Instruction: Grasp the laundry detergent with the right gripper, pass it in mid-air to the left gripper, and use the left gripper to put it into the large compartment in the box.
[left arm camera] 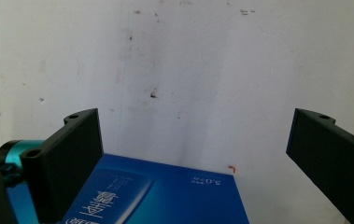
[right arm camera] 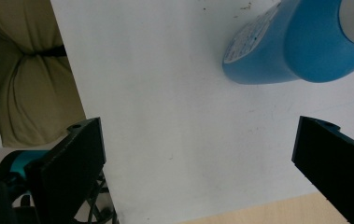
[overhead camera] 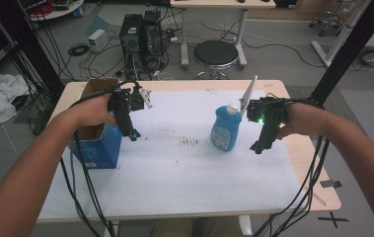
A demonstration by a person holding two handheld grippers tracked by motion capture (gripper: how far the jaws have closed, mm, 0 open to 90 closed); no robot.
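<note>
Standing at the left edge of the tabletop [overhead camera: 174,187], an open blue cardboard box [overhead camera: 98,143] has its flaps up and its mouth facing the ceiling, which leaves it ready to take something in from above. The left hand-held gripper [overhead camera: 134,134] hangs just beside the box's right wall, tipped downward, jaws spread wide and holding nothing; in the left gripper view the printed blue side of the box [left arm camera: 165,196] lies below and between the two black jaws, with the white mat behind it. That pose looks like waiting or steadying near the box rather than grasping.

Farther right, a blue detergent bottle [overhead camera: 226,128] with a white cap stands upright near the middle-right of the mat, apart from the box. The right hand-held gripper [overhead camera: 257,147] hovers just to the bottle's right, angled down toward the mat, jaws also wide and empty. In the right gripper view the bottle [right arm camera: 296,42] sits at the upper right, off the line between the jaws, so the gripper would probably need to turn toward it before closing. The likely aim is moving the bottle into the box.
</note>
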